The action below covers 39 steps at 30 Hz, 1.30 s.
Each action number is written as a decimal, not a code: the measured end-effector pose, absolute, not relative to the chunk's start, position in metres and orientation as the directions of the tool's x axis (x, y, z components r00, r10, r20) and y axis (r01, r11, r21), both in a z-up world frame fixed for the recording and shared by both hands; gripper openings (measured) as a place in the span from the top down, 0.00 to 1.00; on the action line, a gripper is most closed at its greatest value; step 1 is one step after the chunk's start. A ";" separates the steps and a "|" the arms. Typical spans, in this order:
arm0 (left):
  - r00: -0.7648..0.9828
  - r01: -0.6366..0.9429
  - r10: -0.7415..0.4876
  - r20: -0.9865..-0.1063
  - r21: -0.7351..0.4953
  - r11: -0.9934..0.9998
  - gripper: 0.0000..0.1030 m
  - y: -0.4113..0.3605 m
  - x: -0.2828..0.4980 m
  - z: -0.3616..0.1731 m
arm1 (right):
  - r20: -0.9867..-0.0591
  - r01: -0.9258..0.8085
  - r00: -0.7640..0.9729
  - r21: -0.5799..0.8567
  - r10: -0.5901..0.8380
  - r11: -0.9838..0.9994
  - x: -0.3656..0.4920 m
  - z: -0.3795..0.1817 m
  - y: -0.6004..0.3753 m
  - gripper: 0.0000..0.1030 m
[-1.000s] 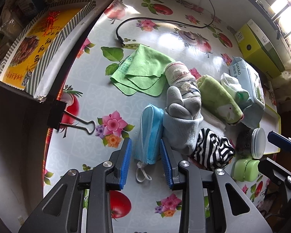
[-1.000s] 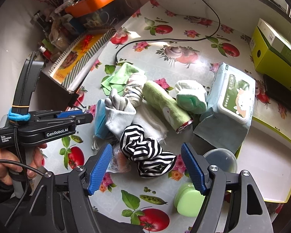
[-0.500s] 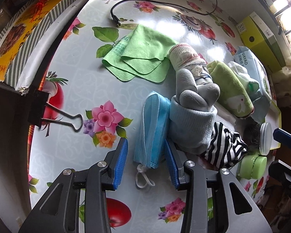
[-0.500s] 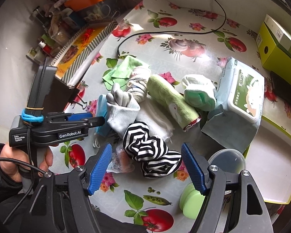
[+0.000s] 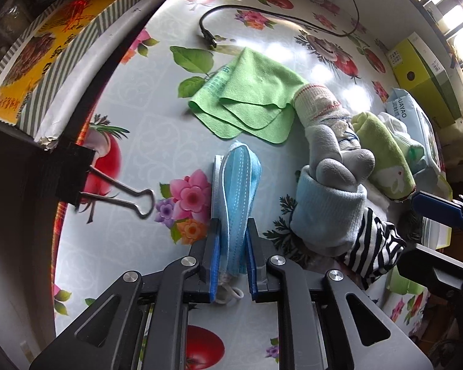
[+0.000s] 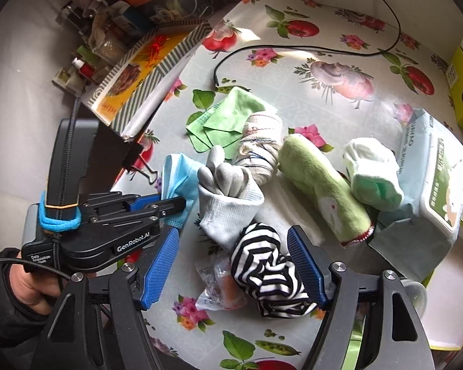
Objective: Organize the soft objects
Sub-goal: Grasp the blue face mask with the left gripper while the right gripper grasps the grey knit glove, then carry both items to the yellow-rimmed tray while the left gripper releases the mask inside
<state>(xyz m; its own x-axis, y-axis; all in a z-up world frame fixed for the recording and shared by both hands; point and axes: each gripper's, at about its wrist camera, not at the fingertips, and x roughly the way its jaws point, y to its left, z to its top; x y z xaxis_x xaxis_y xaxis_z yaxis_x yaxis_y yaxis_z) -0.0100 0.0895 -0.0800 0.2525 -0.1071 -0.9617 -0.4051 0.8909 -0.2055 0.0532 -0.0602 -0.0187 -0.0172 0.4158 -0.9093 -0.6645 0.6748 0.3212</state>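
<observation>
My left gripper (image 5: 231, 252) is shut on a folded blue face mask (image 5: 237, 191), which it holds on edge just above the flowered tablecloth; the mask also shows in the right wrist view (image 6: 177, 175). Right of it lie a grey-and-pale-blue glove (image 5: 330, 203), a striped black-and-white sock (image 6: 268, 274), a rolled white sock (image 6: 259, 151), a green rolled towel (image 6: 321, 188) and a flat green cloth (image 5: 253, 98). My right gripper (image 6: 234, 268) is open, its blue pads either side of the striped sock, above it.
A binder clip (image 5: 108, 191) hangs at the table's left edge by a printed box (image 5: 37, 58). A black cable (image 5: 262, 15) lies at the back. A wet-wipes pack (image 6: 432, 185), a pale green bundle (image 6: 373, 175) and a yellow-green box (image 5: 423, 71) stand right. A clear wrapper (image 6: 216, 286) lies near the sock.
My left gripper has moved forward and closed on the blue mask, lifting it on edge. My right gripper has come lower and closer over the striped sock, still open.
</observation>
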 end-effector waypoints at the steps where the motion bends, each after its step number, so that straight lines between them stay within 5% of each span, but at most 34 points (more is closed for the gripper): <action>1: 0.255 -0.417 -0.103 -0.961 -0.206 0.885 0.85 0.094 -0.012 -0.080 | -0.910 -0.664 -0.024 0.323 0.413 0.674 0.054 -0.022 -0.055 0.28; 7: 0.250 -0.474 -0.083 -0.965 -0.197 0.858 0.85 0.110 -0.024 -0.083 | -0.921 -0.654 -0.048 0.322 0.387 0.684 0.063 -0.043 -0.032 0.31; 9: 0.248 -0.482 -0.081 -0.965 -0.195 0.854 0.85 0.111 -0.027 -0.084 | -0.927 -0.657 -0.052 0.311 0.371 0.686 0.065 -0.049 -0.027 0.38; 11: 0.247 -0.484 -0.081 -0.966 -0.195 0.853 0.85 0.110 -0.027 -0.085 | -0.937 -0.665 -0.049 0.289 0.345 0.689 0.066 -0.056 -0.022 0.57; 17: 0.252 -0.479 -0.084 -0.964 -0.199 0.855 0.85 0.106 -0.027 -0.080 | -0.931 -0.676 -0.041 0.292 0.361 0.676 0.065 -0.051 -0.024 0.80; 39: 0.362 -0.266 -0.101 -0.927 -0.207 0.942 0.85 0.041 0.014 -0.005 | -0.859 -0.570 0.164 0.318 0.484 0.758 0.066 0.033 -0.128 0.82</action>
